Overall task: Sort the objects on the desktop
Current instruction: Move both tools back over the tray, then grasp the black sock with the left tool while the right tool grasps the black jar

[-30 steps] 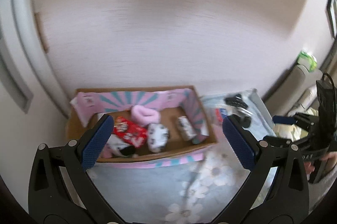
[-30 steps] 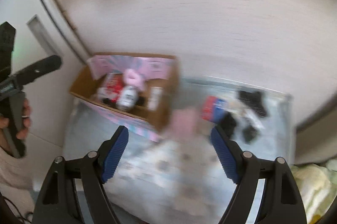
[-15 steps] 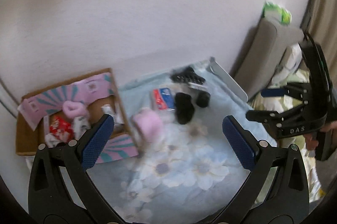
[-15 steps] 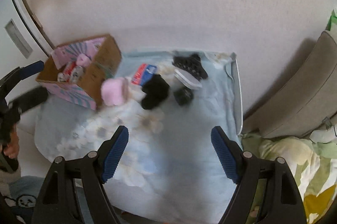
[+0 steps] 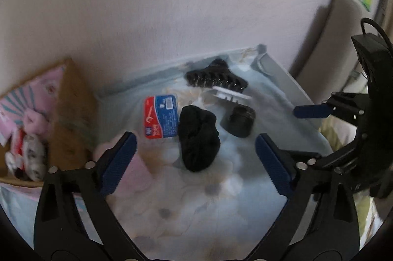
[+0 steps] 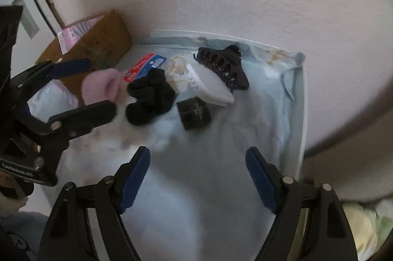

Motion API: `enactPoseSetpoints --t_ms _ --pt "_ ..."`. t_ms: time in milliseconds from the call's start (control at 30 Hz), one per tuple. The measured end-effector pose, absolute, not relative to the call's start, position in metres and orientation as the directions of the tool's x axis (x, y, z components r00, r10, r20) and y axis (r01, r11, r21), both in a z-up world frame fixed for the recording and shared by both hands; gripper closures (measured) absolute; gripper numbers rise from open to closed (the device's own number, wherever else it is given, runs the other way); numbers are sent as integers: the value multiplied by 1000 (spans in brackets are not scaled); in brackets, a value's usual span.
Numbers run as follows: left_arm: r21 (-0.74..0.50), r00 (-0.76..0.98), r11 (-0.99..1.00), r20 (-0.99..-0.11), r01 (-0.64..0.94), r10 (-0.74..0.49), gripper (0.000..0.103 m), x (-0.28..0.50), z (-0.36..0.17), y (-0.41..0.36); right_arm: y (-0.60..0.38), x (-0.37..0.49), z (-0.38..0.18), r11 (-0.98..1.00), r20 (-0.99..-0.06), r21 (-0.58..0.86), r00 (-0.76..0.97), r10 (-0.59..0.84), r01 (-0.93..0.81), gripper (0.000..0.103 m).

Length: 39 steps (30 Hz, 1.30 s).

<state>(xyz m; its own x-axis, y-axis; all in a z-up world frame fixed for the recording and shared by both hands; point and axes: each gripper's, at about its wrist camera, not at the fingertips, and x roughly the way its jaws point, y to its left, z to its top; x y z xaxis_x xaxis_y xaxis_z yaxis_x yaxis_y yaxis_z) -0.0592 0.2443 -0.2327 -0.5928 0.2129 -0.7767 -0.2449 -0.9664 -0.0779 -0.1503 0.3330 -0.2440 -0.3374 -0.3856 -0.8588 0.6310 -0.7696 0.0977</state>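
We hover left gripper (image 5: 196, 150) above black sock (image 5: 198, 138), jaws spread, just closing slightly, nothing between. Right gripper (image 6: 197, 175) spread too, narrowing, empty; box (image 6: 103, 40) at ten o'clock.

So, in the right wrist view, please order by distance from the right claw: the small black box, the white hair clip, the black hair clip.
From the right claw, nearest first:
1. Small black box, just ahead on the blue cloth.
2. White hair clip, behind the box.
3. Black hair clip, farthest, close to the wall.
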Motion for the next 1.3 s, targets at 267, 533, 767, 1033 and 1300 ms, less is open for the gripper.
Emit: enactPoseSetpoints --t_ms 267,533,767,1033,1300 --pt "-131 -565 -973 -796 -189 217 17 -73 -262 243 314 -174 -269 -708 -851 101 -308 -426 699 45" --pt "-169 -528 -976 -821 -137 217 34 -81 -272 249 301 -172 -271 -647 -843 59 -310 -440 760 68" --pt "-158 -504 -977 -838 -145 210 76 -78 -279 253 302 -165 -270 -628 -835 25 -329 -441 778 74" --pt "-157 -527 -976 -823 -151 214 84 -67 -261 245 313 -148 -261 -643 -829 57 -323 -456 764 75" --pt "-173 -546 -971 -804 -163 235 87 -47 -216 224 321 -123 -227 -700 -834 99 -324 -446 708 75"
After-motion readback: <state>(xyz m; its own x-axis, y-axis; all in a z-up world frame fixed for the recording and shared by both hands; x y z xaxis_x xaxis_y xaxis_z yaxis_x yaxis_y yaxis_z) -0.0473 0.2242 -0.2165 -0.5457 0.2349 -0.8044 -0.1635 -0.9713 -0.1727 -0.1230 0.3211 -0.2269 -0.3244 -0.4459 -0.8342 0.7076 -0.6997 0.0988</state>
